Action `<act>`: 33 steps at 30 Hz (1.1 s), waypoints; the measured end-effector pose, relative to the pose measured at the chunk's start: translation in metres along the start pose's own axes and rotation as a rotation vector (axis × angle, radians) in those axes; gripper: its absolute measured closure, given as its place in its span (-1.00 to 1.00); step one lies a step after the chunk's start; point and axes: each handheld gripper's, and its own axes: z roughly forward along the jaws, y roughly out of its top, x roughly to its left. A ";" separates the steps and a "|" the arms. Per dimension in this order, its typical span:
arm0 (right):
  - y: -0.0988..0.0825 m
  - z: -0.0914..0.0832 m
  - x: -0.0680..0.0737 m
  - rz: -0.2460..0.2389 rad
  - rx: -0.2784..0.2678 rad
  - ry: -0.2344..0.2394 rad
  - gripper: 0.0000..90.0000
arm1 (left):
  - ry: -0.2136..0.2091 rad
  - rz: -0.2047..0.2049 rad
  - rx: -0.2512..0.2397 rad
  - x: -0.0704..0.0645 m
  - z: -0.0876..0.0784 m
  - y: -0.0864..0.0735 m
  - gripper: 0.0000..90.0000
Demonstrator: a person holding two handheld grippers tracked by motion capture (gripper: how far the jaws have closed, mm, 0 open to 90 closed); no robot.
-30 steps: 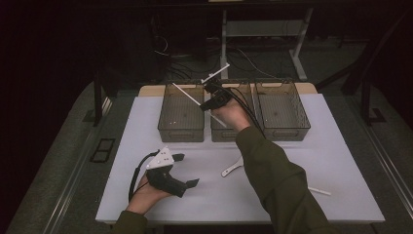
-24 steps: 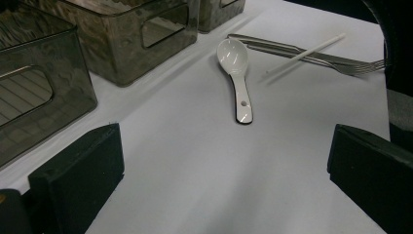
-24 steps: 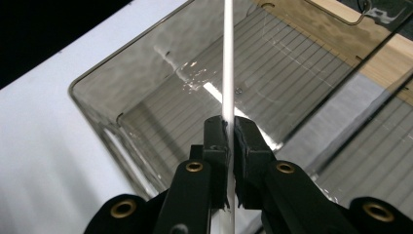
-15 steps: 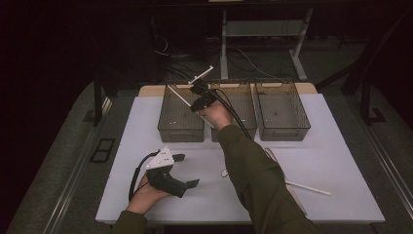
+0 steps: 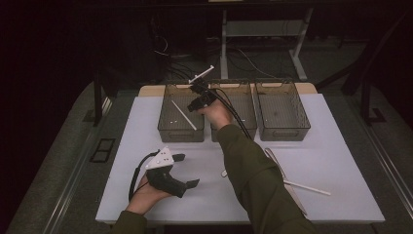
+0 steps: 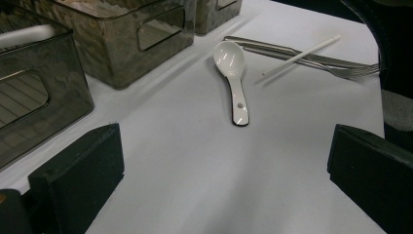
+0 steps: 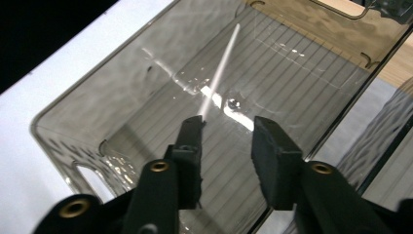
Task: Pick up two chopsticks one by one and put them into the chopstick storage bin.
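Note:
A white chopstick [image 7: 221,66] lies slanted inside the left smoky plastic bin [image 5: 168,127], also seen as the chopstick [image 5: 184,115] from above. My right gripper [image 5: 194,103] hovers over that bin. Its jaws have just been opening, and the right gripper [image 7: 228,129] now stands open, the chopstick's near end free beside one fingertip [image 7: 194,124]. My left gripper [image 5: 187,170] rests on the white table near the front, open, with nothing in it. Ahead of the left gripper [image 6: 221,170] lie a white spoon [image 6: 233,73], another white chopstick [image 6: 302,54] and a metal fork [image 6: 341,68].
A middle bin [image 5: 246,129] and a right bin [image 5: 282,129] stand in a row with the left one at the table's far edge. The spoon [image 5: 224,172] peeks out from under the right sleeve. The spare chopstick [image 5: 307,187] and metal cutlery [image 5: 275,161] lie front right.
The right hand carried the chopstick leftward from above the middle bin to the left bin, then opened; the chopstick now lies in that bin. The left hand has not moved.

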 end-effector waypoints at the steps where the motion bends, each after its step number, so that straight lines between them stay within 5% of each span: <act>1: 0.000 -0.002 0.000 -0.002 -0.003 0.005 0.31 | 0.000 0.000 0.000 0.000 0.000 0.000 -1.00; 18: -0.016 -0.047 -0.008 -0.085 -0.072 0.070 -0.07 | 0.006 -0.006 0.003 -0.001 -0.001 -0.001 -1.00; 23: -0.036 -0.072 -0.016 -0.143 -0.101 0.115 -0.13 | 0.010 -0.006 0.015 -0.001 -0.001 -0.001 -1.00; 33: -0.078 -0.111 -0.035 -0.184 -0.157 0.158 -0.19 | 0.006 -0.018 0.019 -0.002 -0.001 -0.002 -1.00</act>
